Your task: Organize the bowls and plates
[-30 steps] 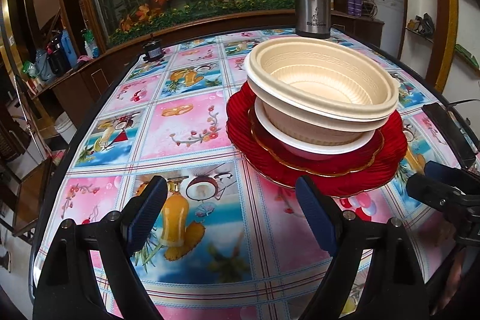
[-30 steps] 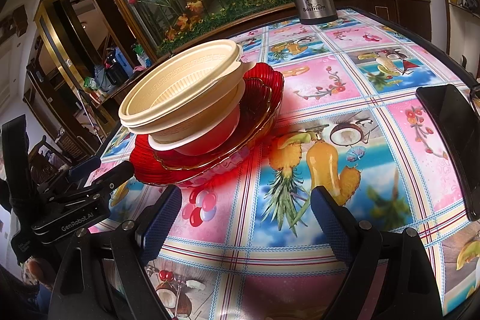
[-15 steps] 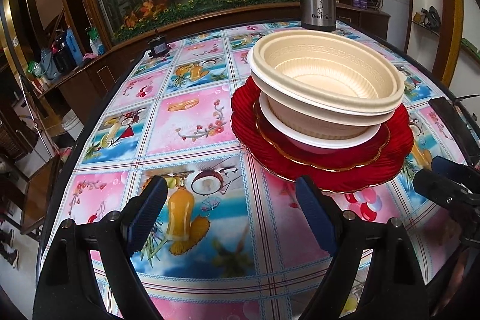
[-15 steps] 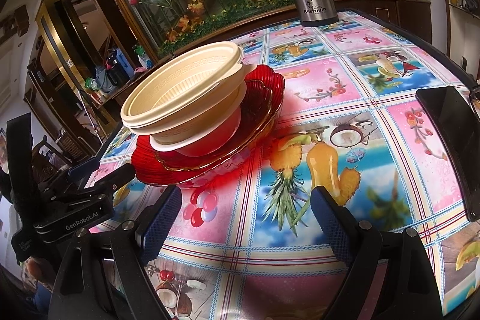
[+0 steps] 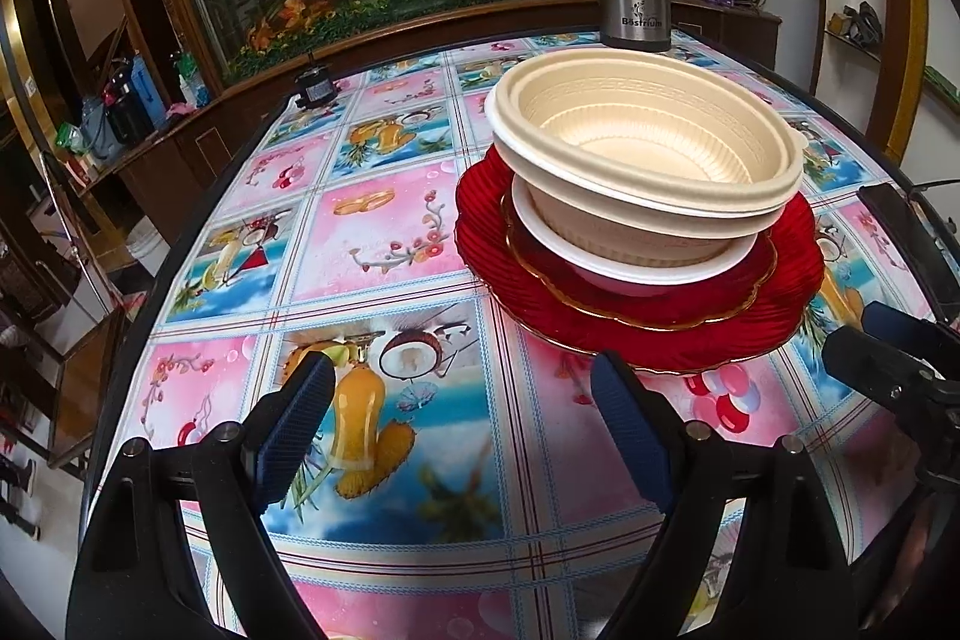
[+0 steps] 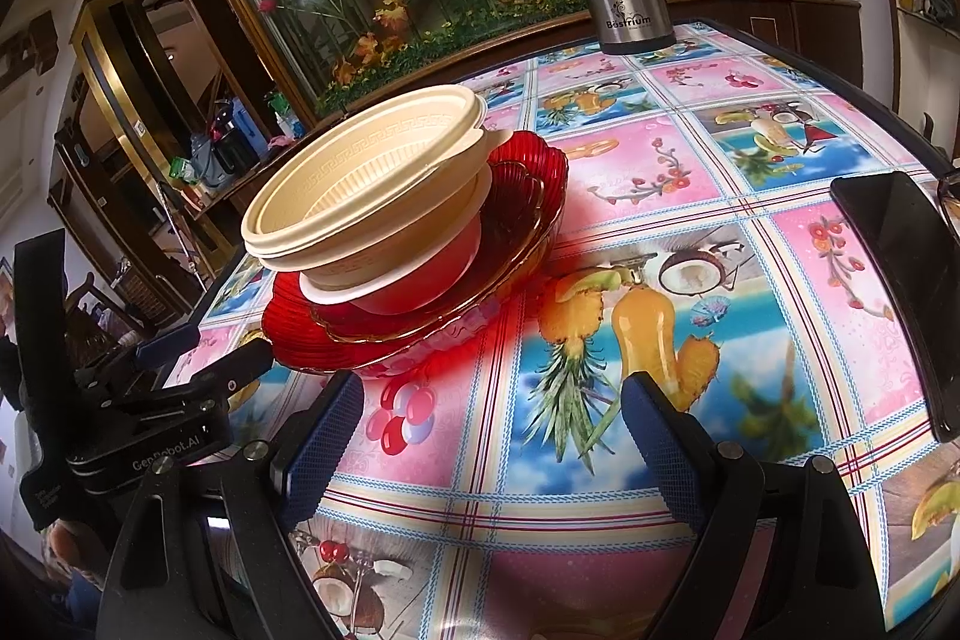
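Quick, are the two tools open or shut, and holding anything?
Left tool: open, holding nothing.
Right tool: open, holding nothing.

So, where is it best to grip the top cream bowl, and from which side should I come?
Probably grip the top cream bowl by its thick rolled rim, one finger inside and one outside. The rim overhangs the white bowl below, so it is free all around. The right hand-held gripper, open, could come from the near side, where the tilted rim sits lowest and faces it.

Bright daylight, sharp pics, fisheye-warped dark edges.
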Demonstrator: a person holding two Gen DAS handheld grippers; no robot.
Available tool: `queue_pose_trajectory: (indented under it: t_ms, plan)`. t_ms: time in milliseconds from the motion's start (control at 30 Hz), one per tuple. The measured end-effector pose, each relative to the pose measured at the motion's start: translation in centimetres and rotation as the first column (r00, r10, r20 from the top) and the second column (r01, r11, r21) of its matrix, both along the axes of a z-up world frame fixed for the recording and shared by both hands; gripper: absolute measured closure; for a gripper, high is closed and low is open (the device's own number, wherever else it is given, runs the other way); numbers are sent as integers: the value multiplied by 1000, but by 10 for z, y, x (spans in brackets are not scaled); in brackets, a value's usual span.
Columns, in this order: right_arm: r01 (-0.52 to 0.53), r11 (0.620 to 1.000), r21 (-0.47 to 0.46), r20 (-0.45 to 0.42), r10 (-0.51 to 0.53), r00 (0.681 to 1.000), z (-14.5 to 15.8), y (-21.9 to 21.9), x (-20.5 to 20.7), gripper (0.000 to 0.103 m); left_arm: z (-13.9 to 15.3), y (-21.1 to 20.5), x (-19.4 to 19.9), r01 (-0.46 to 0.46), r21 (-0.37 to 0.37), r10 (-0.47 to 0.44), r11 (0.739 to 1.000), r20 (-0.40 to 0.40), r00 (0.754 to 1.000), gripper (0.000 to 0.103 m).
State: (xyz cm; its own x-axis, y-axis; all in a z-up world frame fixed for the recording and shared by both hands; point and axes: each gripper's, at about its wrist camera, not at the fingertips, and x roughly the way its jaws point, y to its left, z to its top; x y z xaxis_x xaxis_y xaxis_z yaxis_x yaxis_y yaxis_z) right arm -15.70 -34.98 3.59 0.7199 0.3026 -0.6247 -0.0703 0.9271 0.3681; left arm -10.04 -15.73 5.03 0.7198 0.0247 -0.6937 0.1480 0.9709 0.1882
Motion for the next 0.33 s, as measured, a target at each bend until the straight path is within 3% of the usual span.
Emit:
queue_pose_trajectory:
  t_ms: [333]
  plan:
    - [-4,1000,3,4,4,1000,-1,0,-1,14,1,3,1,7,-35,-8,999,-14,1000,15]
